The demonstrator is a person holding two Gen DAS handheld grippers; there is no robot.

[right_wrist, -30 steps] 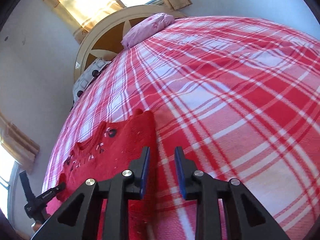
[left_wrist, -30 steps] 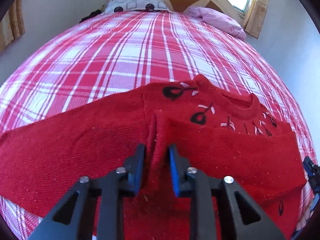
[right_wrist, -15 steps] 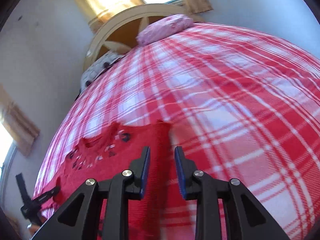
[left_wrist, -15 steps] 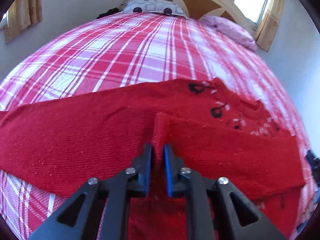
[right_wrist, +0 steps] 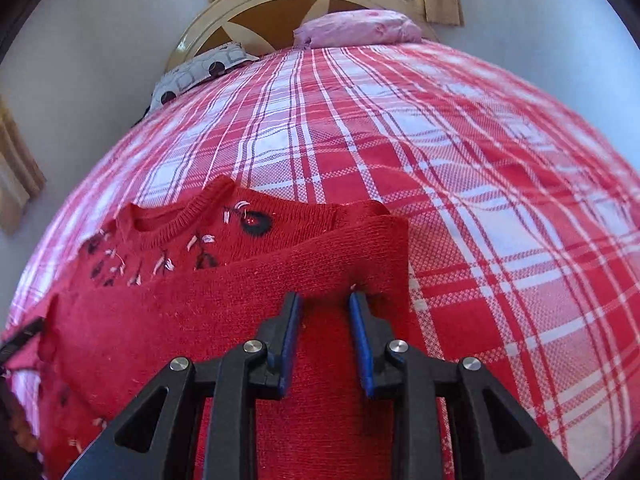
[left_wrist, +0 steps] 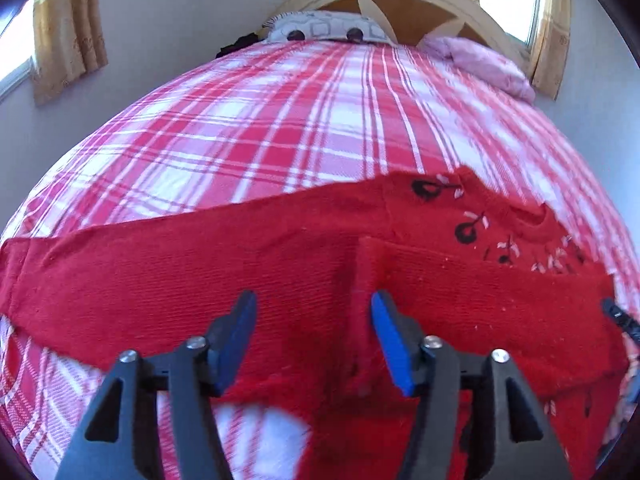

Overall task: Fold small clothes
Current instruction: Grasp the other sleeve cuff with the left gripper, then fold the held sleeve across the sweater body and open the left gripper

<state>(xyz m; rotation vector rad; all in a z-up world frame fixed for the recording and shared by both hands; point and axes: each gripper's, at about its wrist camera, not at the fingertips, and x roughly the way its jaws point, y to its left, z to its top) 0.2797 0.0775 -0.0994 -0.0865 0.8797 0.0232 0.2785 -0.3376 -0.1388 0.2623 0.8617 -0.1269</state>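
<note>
Left wrist: left tongs (left_wrist: 312, 336) opening over red sweater (left_wrist: 168, 280) on plaid bedspread (left_wrist: 280, 132).

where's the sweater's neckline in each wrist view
Left wrist: the neckline sits at right of centre, beyond the folded sleeve.
Right wrist: the neckline sits at left of centre, above the embroidered flowers.
Shared landmark: the pink pillow at the headboard.

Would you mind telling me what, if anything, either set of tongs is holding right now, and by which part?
Nothing is held. The left tongs are opening, their pads clear of the red knitted sweater's folded sleeve end. The right tongs hang slightly apart over the folded sleeve.
</note>
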